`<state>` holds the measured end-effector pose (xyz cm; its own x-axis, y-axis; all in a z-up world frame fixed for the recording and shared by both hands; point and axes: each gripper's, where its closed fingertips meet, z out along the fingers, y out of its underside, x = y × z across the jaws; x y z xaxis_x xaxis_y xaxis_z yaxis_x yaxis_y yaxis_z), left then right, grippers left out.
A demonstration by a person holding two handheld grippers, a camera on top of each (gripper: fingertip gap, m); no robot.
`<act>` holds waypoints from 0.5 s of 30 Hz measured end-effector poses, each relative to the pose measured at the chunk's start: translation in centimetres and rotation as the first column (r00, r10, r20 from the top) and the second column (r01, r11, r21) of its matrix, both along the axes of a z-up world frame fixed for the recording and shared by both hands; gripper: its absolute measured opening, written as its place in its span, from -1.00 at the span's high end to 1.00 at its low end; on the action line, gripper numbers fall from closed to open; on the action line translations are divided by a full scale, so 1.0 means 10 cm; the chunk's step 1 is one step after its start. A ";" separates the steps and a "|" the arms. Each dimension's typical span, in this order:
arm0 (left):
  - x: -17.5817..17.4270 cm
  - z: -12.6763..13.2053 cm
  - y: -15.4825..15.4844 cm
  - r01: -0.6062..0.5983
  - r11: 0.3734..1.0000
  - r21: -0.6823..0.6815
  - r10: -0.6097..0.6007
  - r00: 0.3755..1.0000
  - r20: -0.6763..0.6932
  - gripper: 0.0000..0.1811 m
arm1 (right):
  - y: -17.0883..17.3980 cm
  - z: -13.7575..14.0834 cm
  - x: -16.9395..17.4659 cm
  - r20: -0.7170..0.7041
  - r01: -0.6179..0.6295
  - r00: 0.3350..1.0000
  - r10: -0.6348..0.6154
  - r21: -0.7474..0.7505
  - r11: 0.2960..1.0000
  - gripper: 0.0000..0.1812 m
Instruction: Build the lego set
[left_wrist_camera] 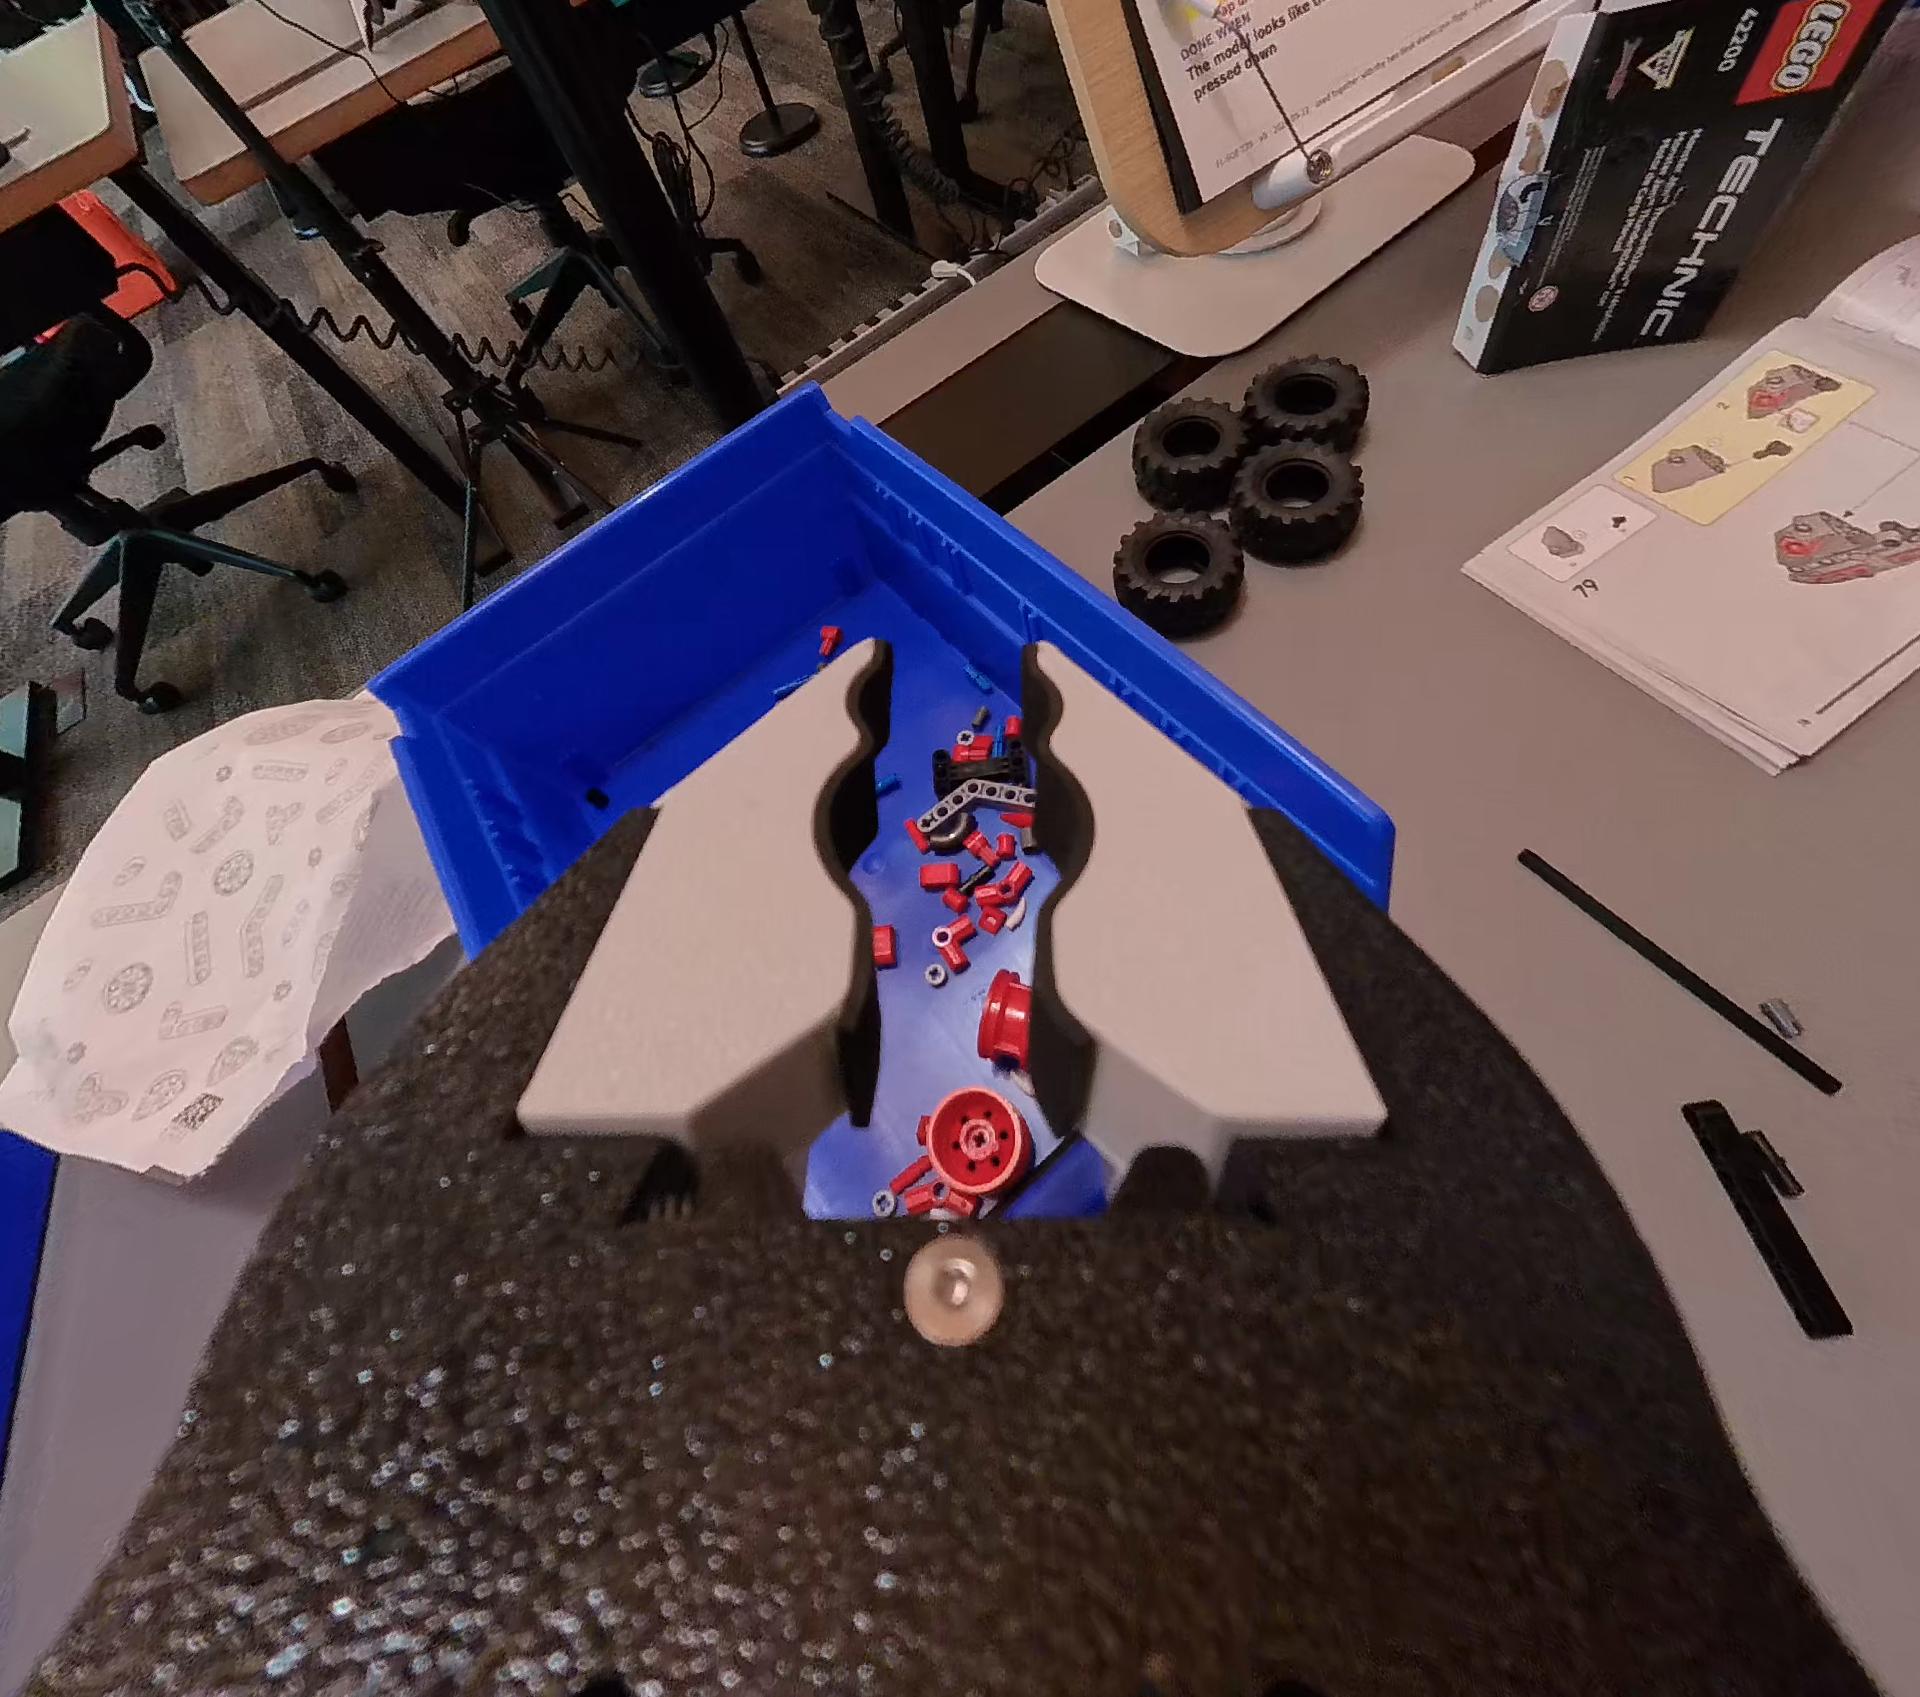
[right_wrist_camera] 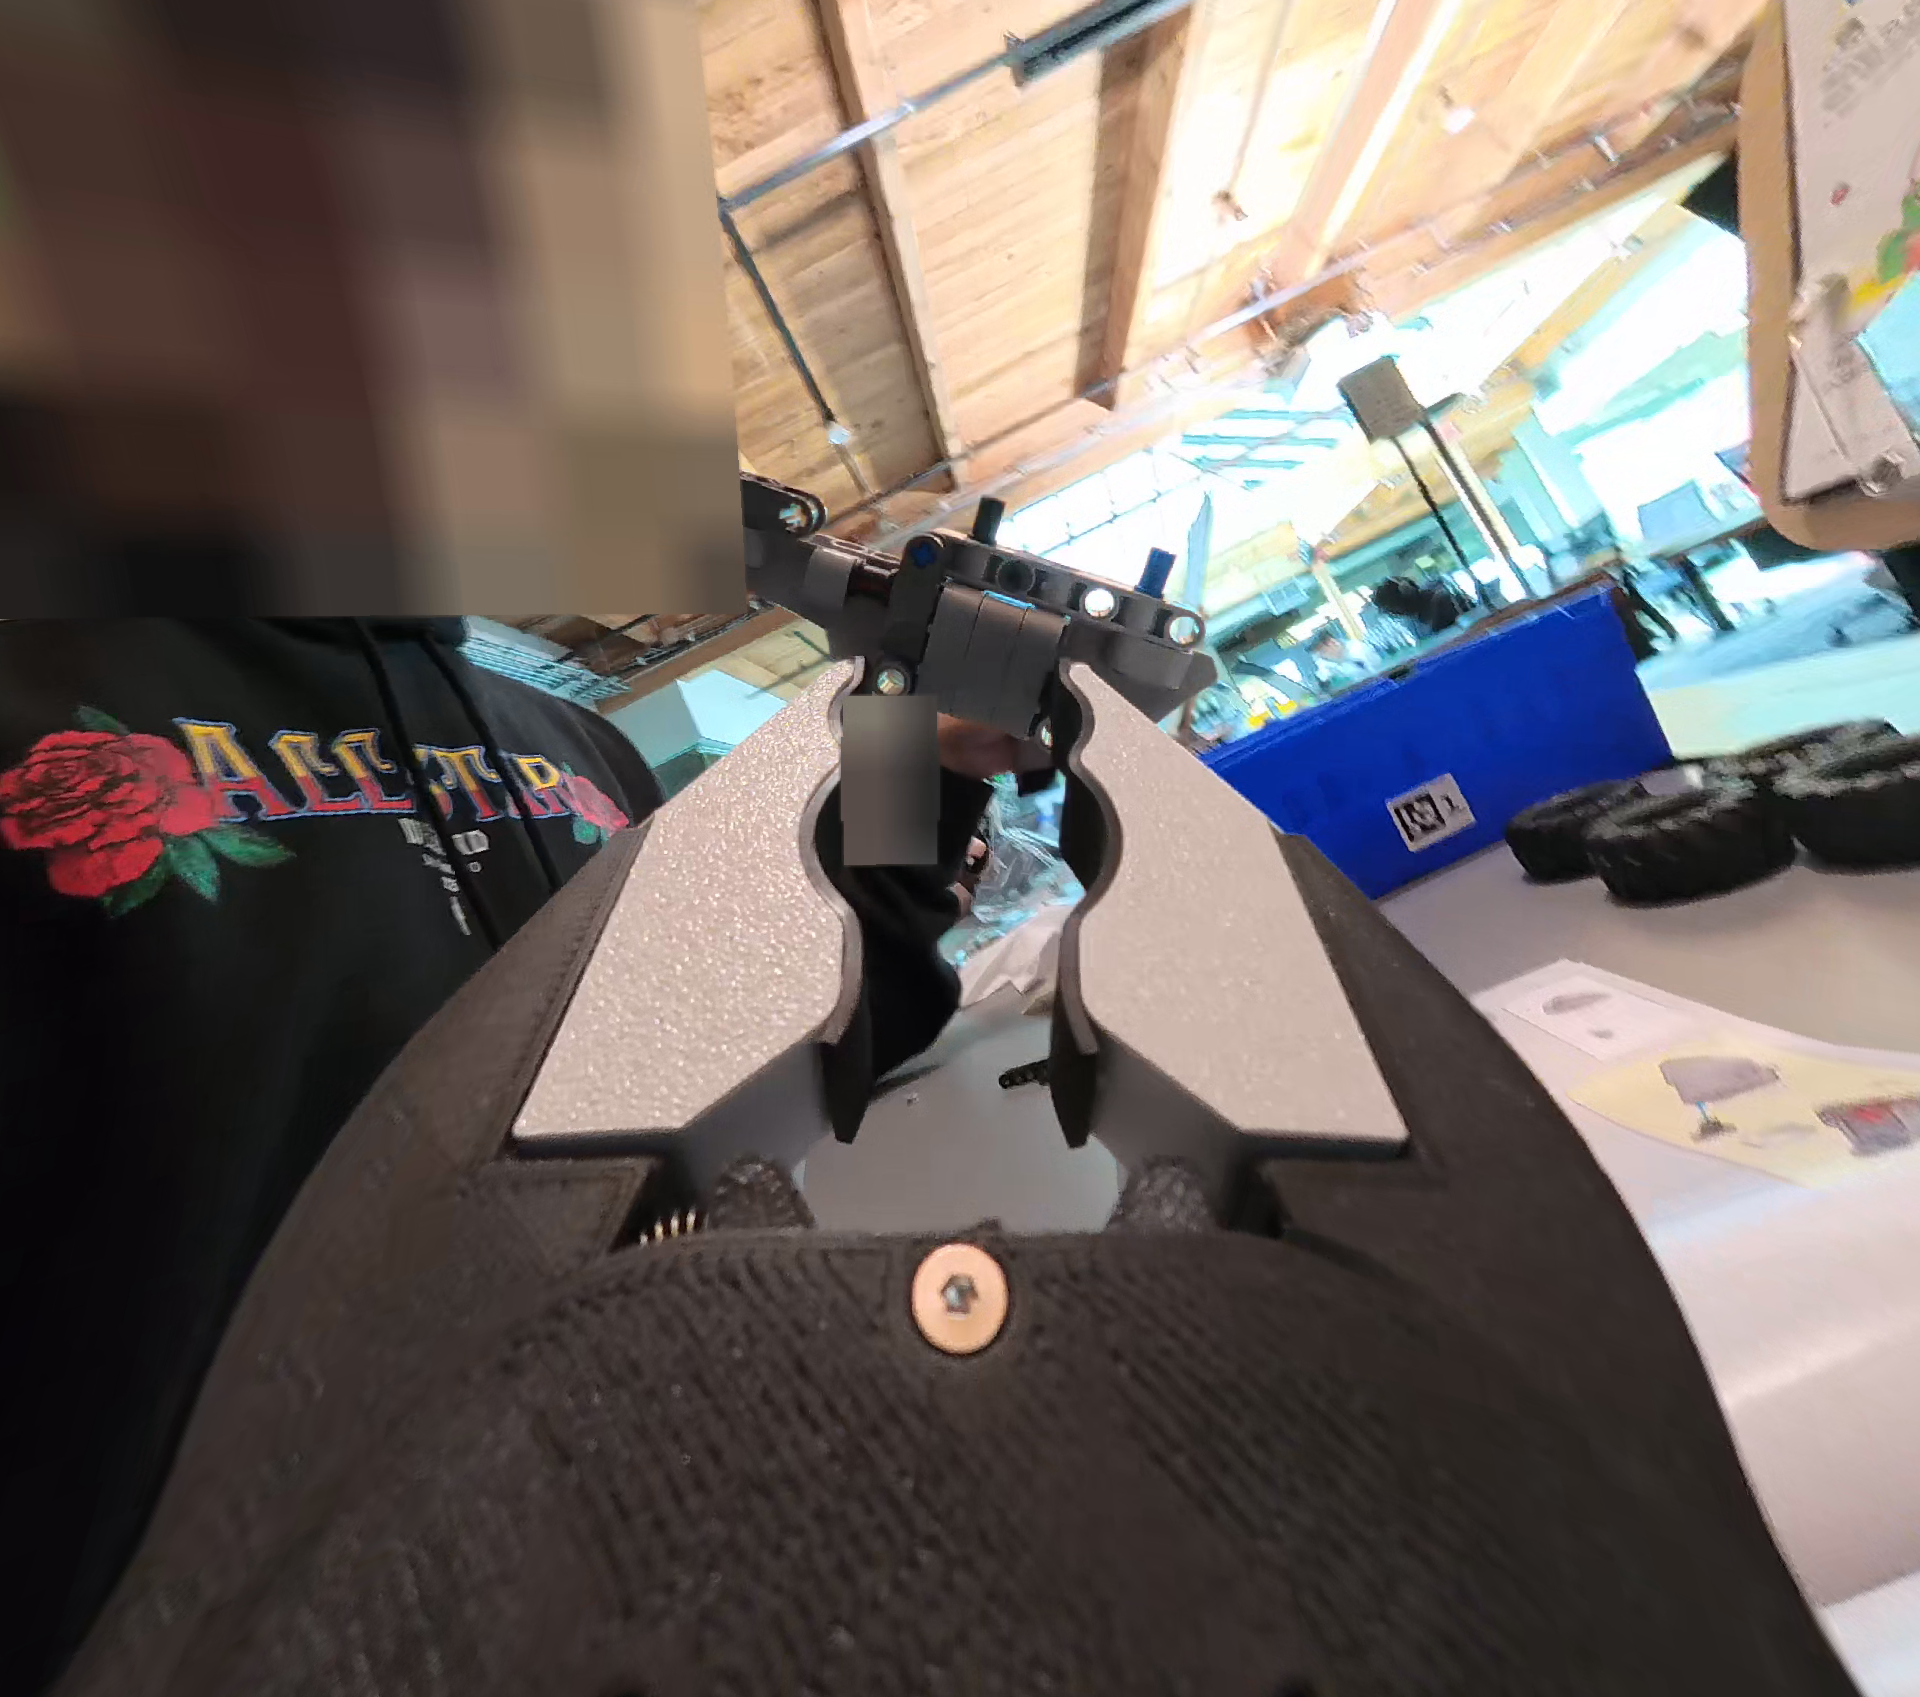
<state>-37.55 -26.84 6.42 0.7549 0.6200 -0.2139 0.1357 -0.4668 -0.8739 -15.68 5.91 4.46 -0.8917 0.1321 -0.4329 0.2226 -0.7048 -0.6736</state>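
Observation:
My left gripper [left_wrist_camera: 956, 671] is open and empty. It hovers over a blue bin [left_wrist_camera: 644, 608] that holds several small red, grey and black Lego pieces [left_wrist_camera: 971, 868] and a red wheel hub [left_wrist_camera: 977, 1143]. My right gripper [right_wrist_camera: 964, 691] is raised off the table and tilted upward. It is shut on a grey and black Technic assembly [right_wrist_camera: 997, 639], which sticks out past both fingertips and has blue pins on top. Several black tyres [left_wrist_camera: 1242, 489] lie on the grey table beside the bin; they also show in the right wrist view [right_wrist_camera: 1683, 816].
An open instruction booklet [left_wrist_camera: 1714, 567] and the Lego box [left_wrist_camera: 1662, 172] lie at the right. A long black axle [left_wrist_camera: 1673, 972] and a black beam [left_wrist_camera: 1766, 1221] lie near the front right. A printed paper bag [left_wrist_camera: 208, 920] sits left of the bin. A board on a stand [left_wrist_camera: 1247, 89] stands behind. A person in a black hoodie [right_wrist_camera: 260, 920] is close at the left.

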 end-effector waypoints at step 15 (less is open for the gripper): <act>0.17 -0.12 0.35 0.051 0.998 -0.035 -0.050 0.998 0.022 0.77 | -0.56 -1.22 0.24 0.143 -0.029 0.896 -0.420 0.963 0.267 0.63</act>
<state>-35.81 -23.34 5.24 0.7898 0.5730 -0.2188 0.1293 -0.5041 -0.8539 -13.28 0.28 -7.79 -0.6109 0.7855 -0.0989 0.5183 0.3024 -0.8000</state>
